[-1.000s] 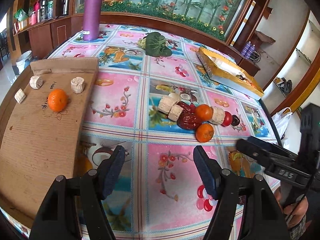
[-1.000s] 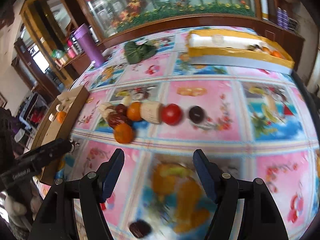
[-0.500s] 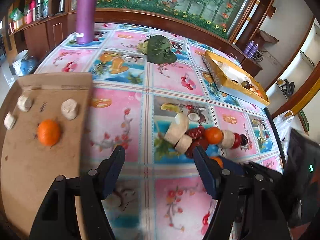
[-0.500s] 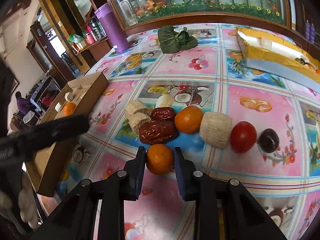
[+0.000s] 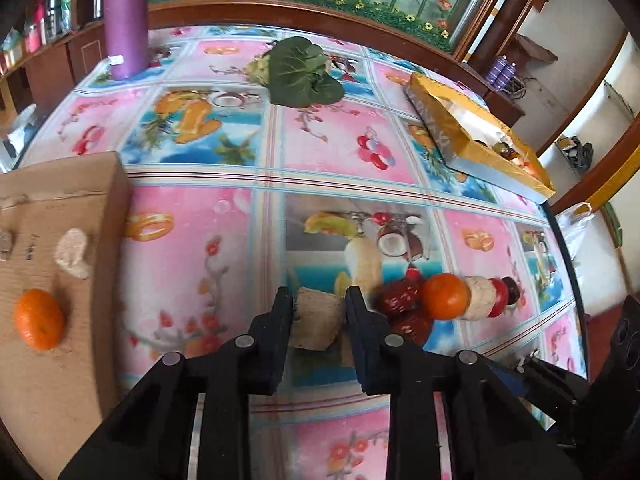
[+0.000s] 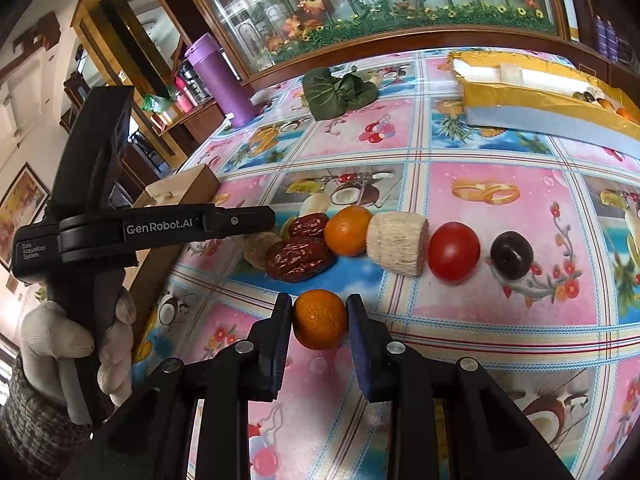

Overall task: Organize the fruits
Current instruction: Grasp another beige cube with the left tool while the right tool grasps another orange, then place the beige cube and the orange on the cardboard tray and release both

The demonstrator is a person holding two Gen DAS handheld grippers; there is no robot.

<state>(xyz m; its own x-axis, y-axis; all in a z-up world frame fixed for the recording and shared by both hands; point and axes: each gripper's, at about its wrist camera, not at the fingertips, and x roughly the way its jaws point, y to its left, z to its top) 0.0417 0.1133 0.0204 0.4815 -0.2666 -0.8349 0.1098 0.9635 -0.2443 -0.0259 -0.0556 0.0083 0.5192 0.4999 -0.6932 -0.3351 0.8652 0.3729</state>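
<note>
- Left wrist view: left tool (image 5: 319,312) is pinching a rough beige chunk (image 5: 316,322) on the glossy surface (image 5: 192,248), beside the wrinkly red dates (image 5: 400,300). Pickup step; next I'd guess lift it toward the cardboard sheet (image 5: 44,360).
- Right wrist view: right tool (image 6: 319,314) pinches a round, dimpled orange (image 6: 319,319), just in front of the fruit row. Next: a lift.

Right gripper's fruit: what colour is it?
Orange, a small mandarin between the pads of the right gripper. The right wrist view shows it best.
</note>
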